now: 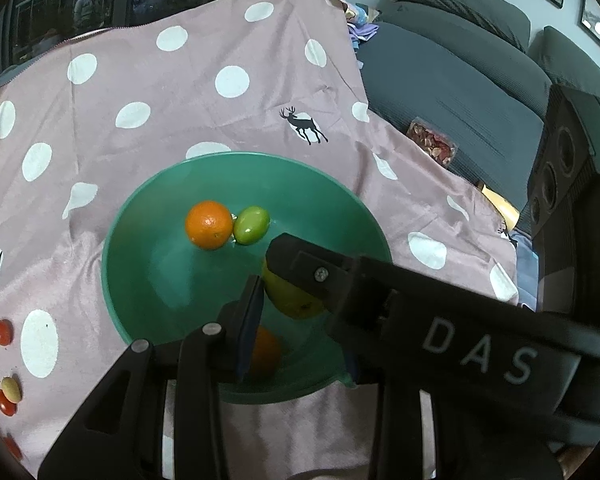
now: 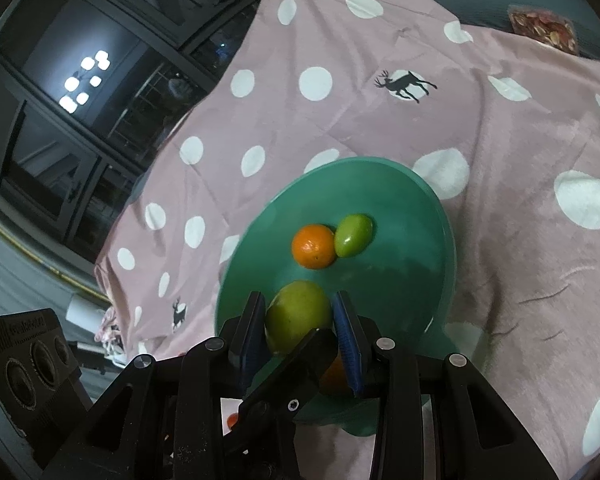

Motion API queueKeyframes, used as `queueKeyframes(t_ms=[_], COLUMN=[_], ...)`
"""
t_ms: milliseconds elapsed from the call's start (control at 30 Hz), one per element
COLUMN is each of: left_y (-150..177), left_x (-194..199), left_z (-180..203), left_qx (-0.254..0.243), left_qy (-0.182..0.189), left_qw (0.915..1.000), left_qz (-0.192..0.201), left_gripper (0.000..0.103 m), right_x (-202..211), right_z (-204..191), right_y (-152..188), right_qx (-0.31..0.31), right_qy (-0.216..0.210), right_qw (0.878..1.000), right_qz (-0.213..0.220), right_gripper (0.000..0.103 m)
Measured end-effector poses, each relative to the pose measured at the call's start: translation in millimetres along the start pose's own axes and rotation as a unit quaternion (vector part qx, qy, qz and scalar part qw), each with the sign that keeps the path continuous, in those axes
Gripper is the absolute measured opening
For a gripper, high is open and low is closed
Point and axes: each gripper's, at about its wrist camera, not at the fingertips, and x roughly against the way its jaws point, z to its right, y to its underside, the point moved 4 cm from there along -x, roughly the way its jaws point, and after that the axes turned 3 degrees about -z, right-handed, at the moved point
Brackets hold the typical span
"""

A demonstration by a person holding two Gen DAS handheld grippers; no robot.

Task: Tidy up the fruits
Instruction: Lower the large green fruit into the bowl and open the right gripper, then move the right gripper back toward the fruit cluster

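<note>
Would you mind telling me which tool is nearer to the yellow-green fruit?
Right. The right tool grips the yellow-green fruit between its pads; the left tool sits just beside it, next to an orange.

Second orange [image 1: 265,350] half-hidden behind fingers [image 1: 249,322]

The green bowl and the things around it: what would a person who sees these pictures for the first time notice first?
First comes the green bowl on the pink dotted cloth, with an orange touching a small green fruit inside. Nearer the cameras, the right claw holds a yellow-green fruit over the bowl, with the left claw close beside it. Small red and yellowish fruits lie on the cloth, left of the bowl.
</note>
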Motion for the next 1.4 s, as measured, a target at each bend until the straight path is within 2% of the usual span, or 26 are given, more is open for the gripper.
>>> queueKeyframes(t_ms=[333, 467, 800, 1000, 1167, 1267, 1400], left_y=[3.7, 4.8, 5.3, 6.6, 8.3, 11.4, 20.7], left_x=[-10.8, -16.1, -18.9, -6.3, 23.1, 46.4, 80.6], left_z=[-4.5, -6.2, -9.3, -13.3, -20.4, -27.9, -45.0], left_qx=[0.017, 0.024, 0.040, 0.059, 0.075, 0.085, 0.101], left_qy=[0.018, 0.012, 0.016, 0.023, 0.013, -0.002, -0.038], left_qw=[0.9995, 0.9994, 0.9988, 0.9979, 0.9970, 0.9959, 0.9927], left_qz=[-0.018, -0.023, -0.025, -0.017, 0.013, 0.031, 0.052], left_gripper=[0.034, 0.033, 0.035, 0.046, 0.063, 0.073, 0.078], right_x=[-8.3, -11.4, -10.7, -3.3, 9.0, 12.9, 14.3], right_z=[6.4, 8.1, 6.9, 7.2, 4.7, 2.3, -3.7], right_y=[0.7, 1.4, 1.8, -1.4, -5.1, -4.7, -3.6], right_qx=[-0.008, -0.008, -0.005, -0.001, 0.001, 0.004, 0.015], right_qy=[0.024, 0.037, 0.055, 0.065, 0.056, 0.059, 0.055], right_qw=[1.000, 0.999, 0.998, 0.998, 0.997, 0.997, 0.996], right_qz=[-0.016, -0.021, -0.013, 0.010, 0.045, 0.058, 0.065], right_gripper=[0.038, 0.038, 0.038, 0.038, 0.039, 0.049, 0.049])
